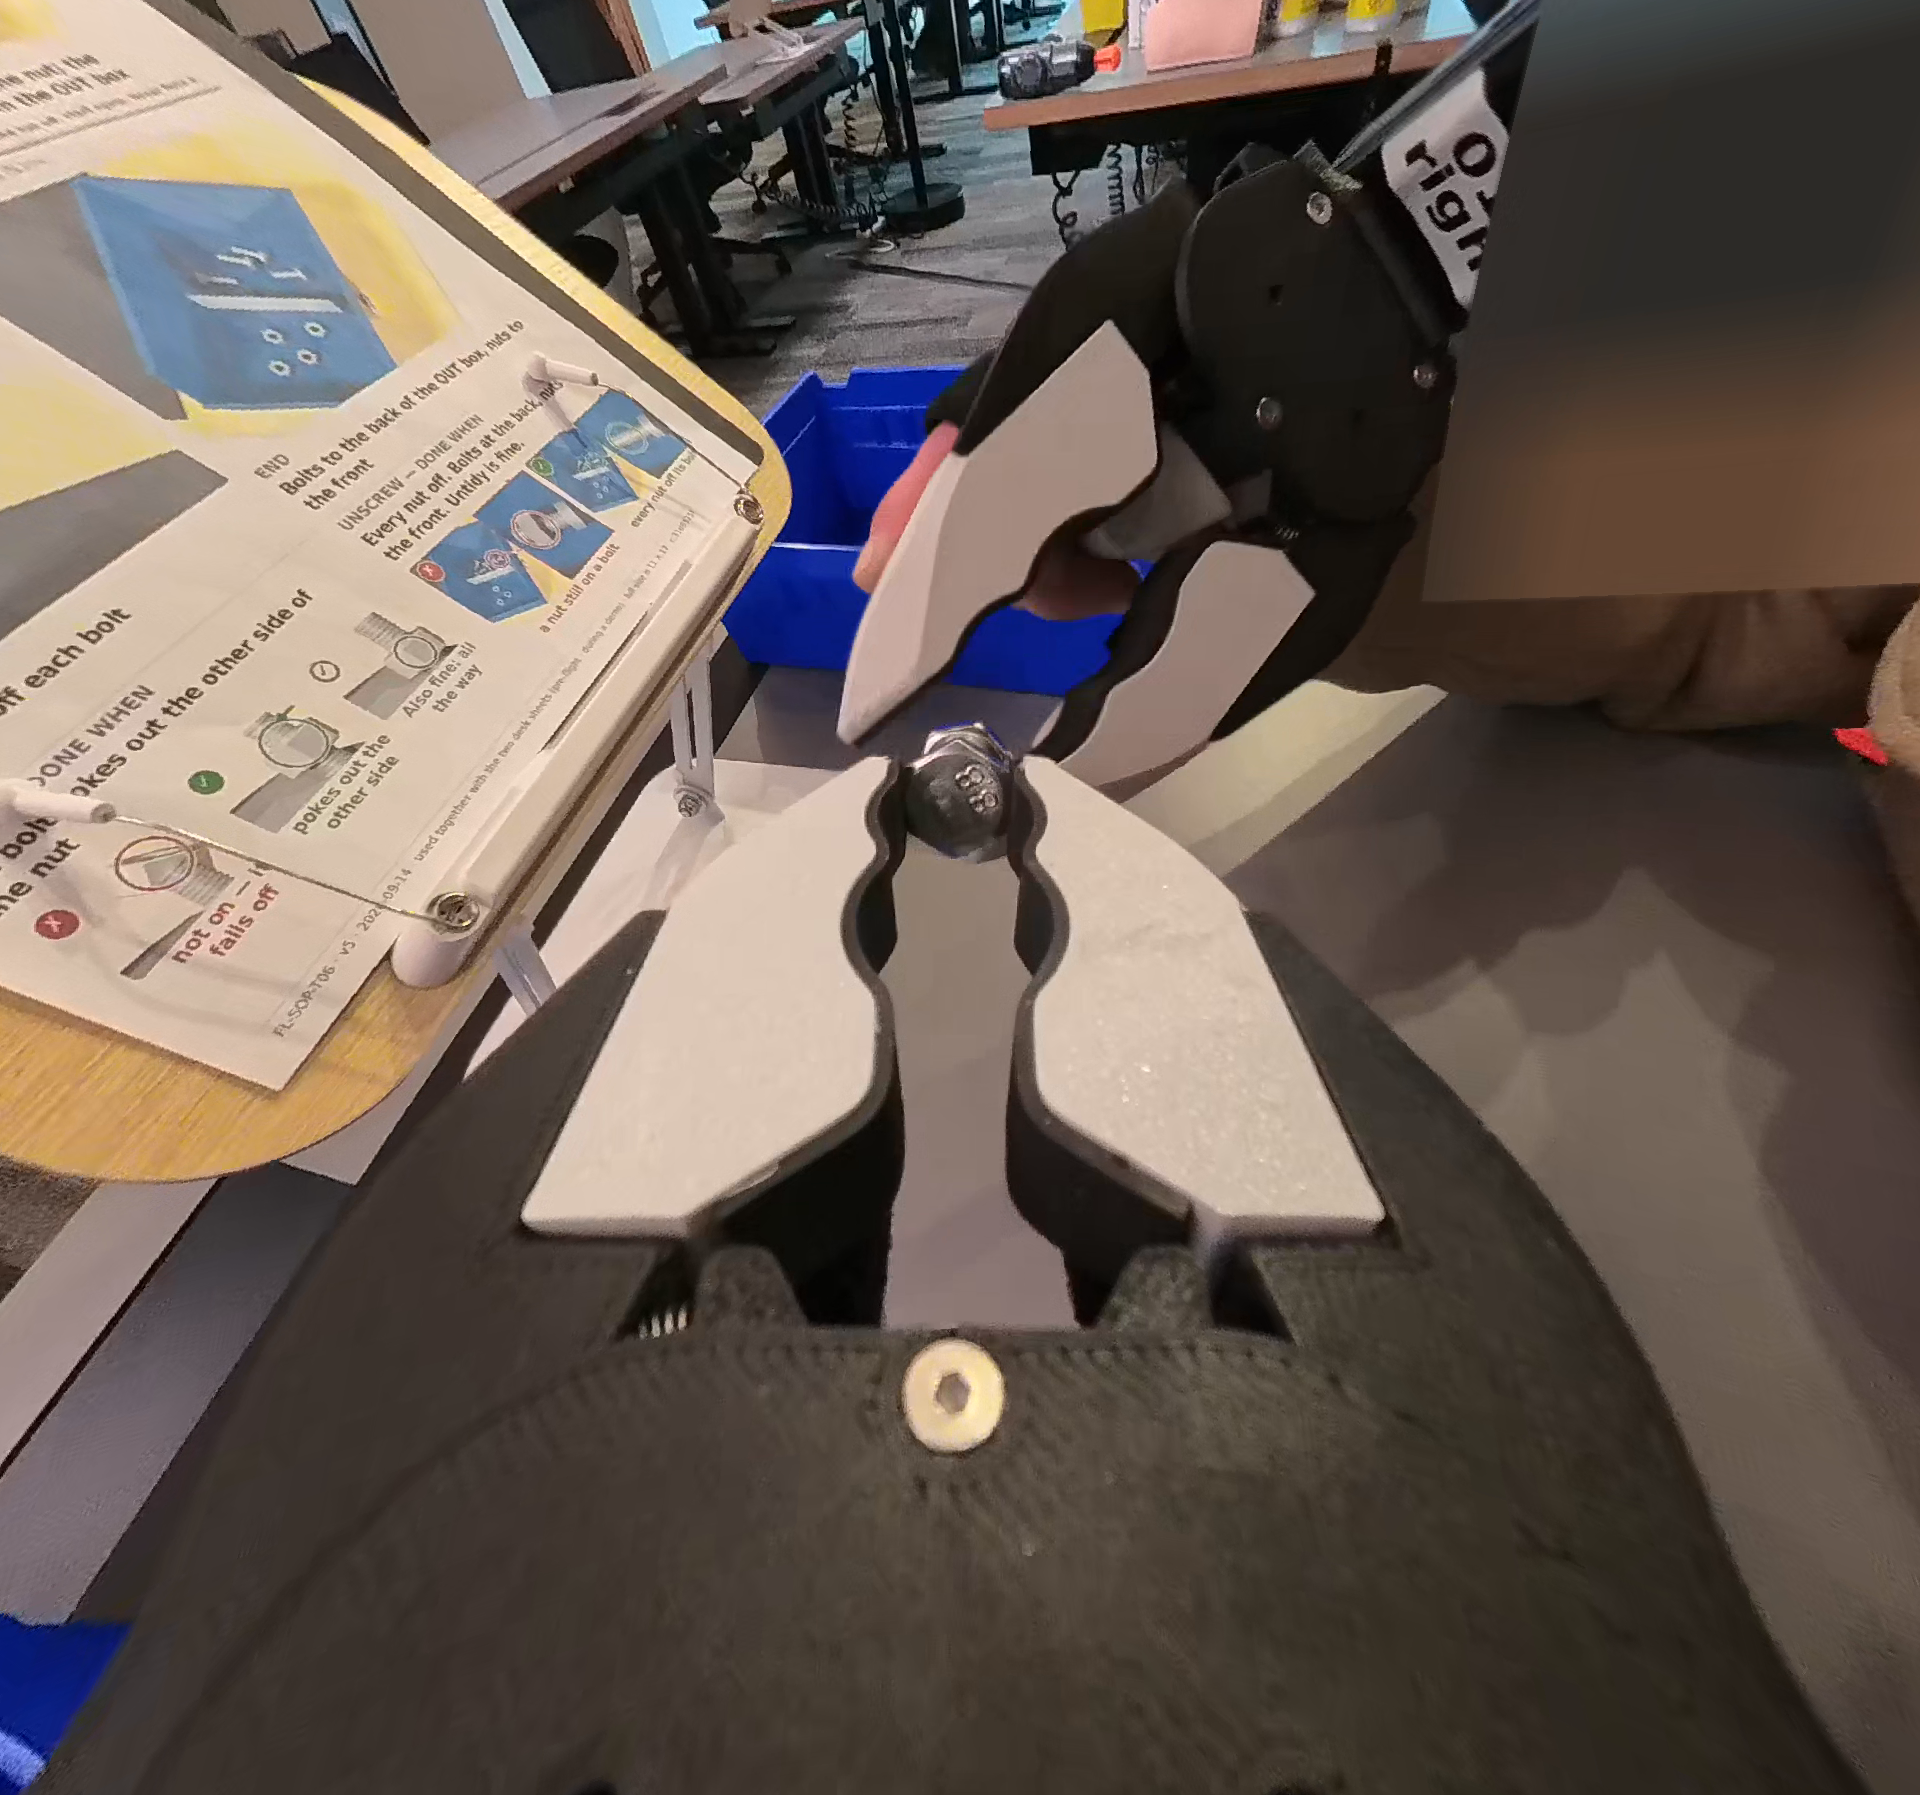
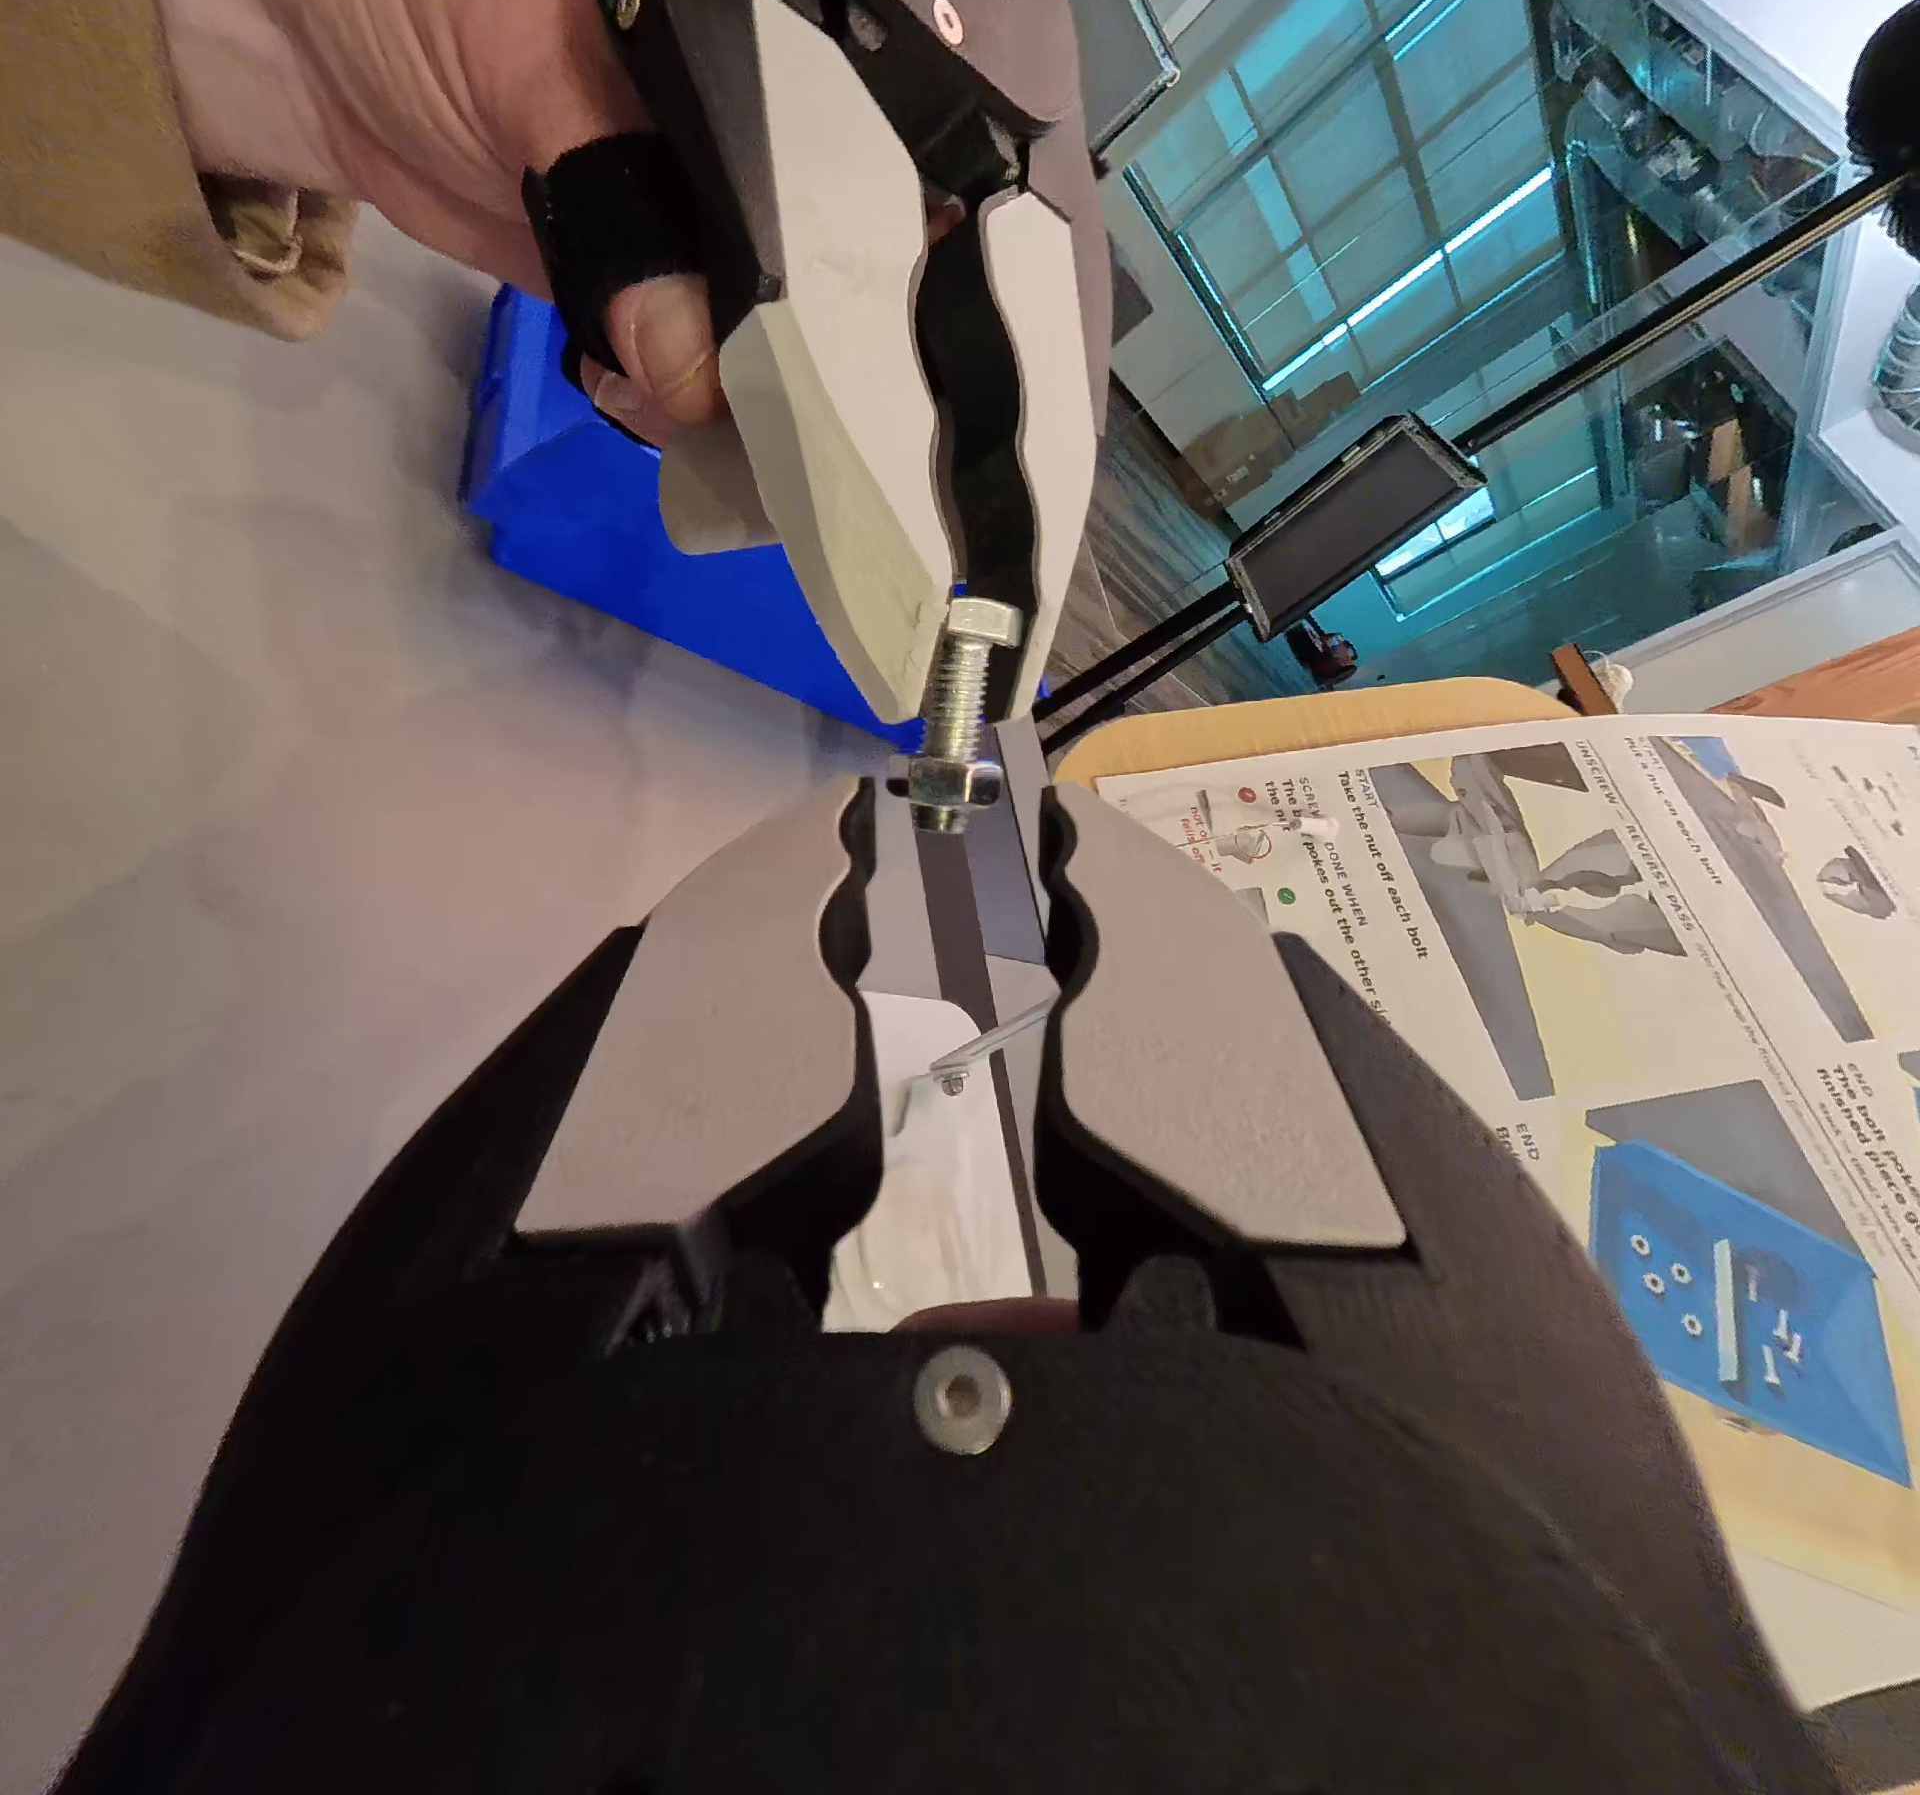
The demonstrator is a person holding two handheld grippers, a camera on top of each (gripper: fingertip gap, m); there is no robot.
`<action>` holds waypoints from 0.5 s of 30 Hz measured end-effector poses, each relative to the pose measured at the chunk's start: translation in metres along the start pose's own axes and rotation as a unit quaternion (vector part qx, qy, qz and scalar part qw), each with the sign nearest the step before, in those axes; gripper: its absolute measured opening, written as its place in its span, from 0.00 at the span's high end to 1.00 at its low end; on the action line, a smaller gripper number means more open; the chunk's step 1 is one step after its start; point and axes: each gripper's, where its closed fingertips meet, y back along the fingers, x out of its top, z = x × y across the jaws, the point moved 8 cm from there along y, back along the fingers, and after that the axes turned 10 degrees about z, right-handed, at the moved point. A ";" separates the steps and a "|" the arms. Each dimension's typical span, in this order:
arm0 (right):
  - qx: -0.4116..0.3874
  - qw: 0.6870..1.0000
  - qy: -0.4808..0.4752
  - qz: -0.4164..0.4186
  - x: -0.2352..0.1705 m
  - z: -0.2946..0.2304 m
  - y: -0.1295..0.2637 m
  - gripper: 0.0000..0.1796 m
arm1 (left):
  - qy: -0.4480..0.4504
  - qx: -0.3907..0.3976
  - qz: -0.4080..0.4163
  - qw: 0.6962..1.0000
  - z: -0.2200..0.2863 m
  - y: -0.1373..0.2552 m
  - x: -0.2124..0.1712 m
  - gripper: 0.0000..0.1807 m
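Observation:
A silver bolt (image 1: 956,800) with a nut (image 1: 961,739) on its thread is held in the air between both grippers. My left gripper (image 1: 956,781) is shut on the bolt's head. In the right wrist view it comes down from the top (image 2: 961,701), with the head (image 2: 982,621) between its tips and the threaded shank (image 2: 956,696) pointing down. My right gripper (image 2: 956,795) is open, its tips straddling the nut (image 2: 951,781) with a small gap on each side. It also shows in the left wrist view (image 1: 961,746), coming from the upper right.
A blue bin (image 1: 821,540) (image 2: 613,519) stands on the grey table (image 1: 1507,1018) just behind the grippers. A tilted wooden board with an illustrated instruction sheet (image 1: 312,602) (image 2: 1558,966) stands close to the left gripper's left. A person's hand (image 2: 416,62) holds the left gripper. The grippers are tip to tip, or close to it.

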 end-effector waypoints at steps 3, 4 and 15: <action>0.010 1.000 -0.025 0.005 0.000 0.001 0.000 0.75 | -0.001 -0.004 0.010 1.000 0.000 0.001 0.000 0.90; 0.015 0.999 -0.033 0.008 -0.001 0.001 0.000 0.75 | -0.001 -0.003 0.015 1.000 0.000 0.001 0.001 0.90; 0.048 0.994 -0.089 0.038 0.001 0.000 0.001 0.77 | -0.010 0.005 0.021 1.000 0.001 0.000 0.002 0.90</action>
